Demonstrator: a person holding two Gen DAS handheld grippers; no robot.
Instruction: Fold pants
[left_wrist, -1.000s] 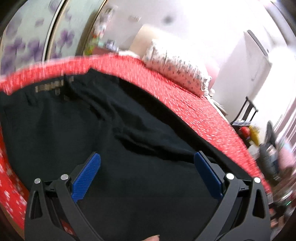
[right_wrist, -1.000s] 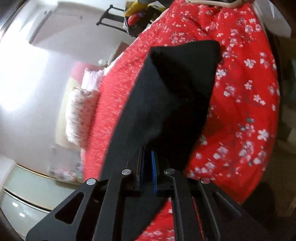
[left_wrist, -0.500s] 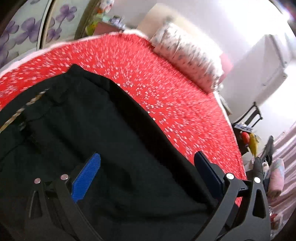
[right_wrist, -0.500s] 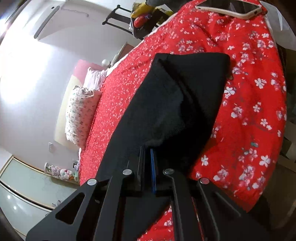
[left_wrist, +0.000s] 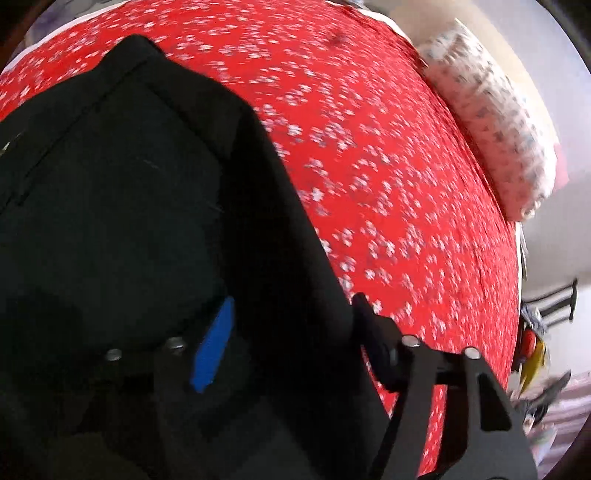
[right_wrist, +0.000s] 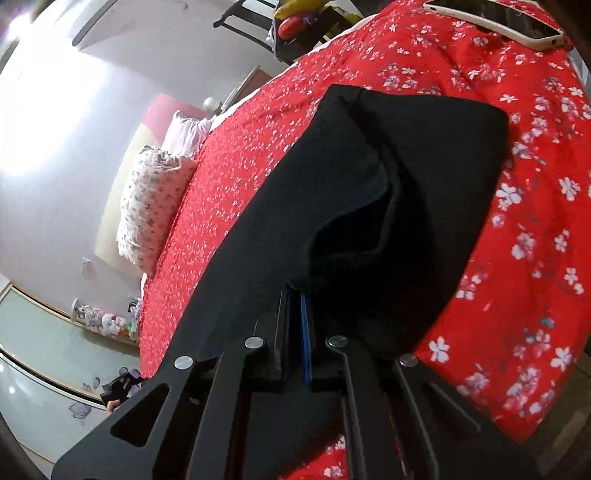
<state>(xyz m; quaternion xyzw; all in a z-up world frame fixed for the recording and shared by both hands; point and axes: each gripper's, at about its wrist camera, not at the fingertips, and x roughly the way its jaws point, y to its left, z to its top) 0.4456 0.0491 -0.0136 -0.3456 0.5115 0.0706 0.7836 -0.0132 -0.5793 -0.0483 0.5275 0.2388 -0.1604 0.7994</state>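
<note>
The bed (right_wrist: 524, 258), under its red floral sheet, carries everything here, and the black pants (right_wrist: 369, 206) lie stretched along it toward the patterned pillow (right_wrist: 151, 206) at the head. You keep them flat on the sheet, I judge, so each fold can be laid over a smooth layer rather than bunched in the air.

Your right gripper (right_wrist: 295, 314) has its fingers pressed together on a fold of the pants near the leg end, and the cloth tents up from the pinch, which suggests you are lifting that end to carry it over. The hem end lies square across the bed just short of the white phone (right_wrist: 495, 18) (it sits near the bed's edge, apart from the cloth).

Your left gripper (left_wrist: 291, 328) is low over the waist end of the pants (left_wrist: 110, 184), fingers spread, the blue pad (left_wrist: 214, 347) of one resting against the dark fabric and the other finger at the cloth's outer edge.

Compared with half a second back, the left fingers stand narrower and closer to the fabric, and the view has swung so more red sheet shows. The right gripper's pinch is unchanged, with slightly more of the leg lifted.
</note>
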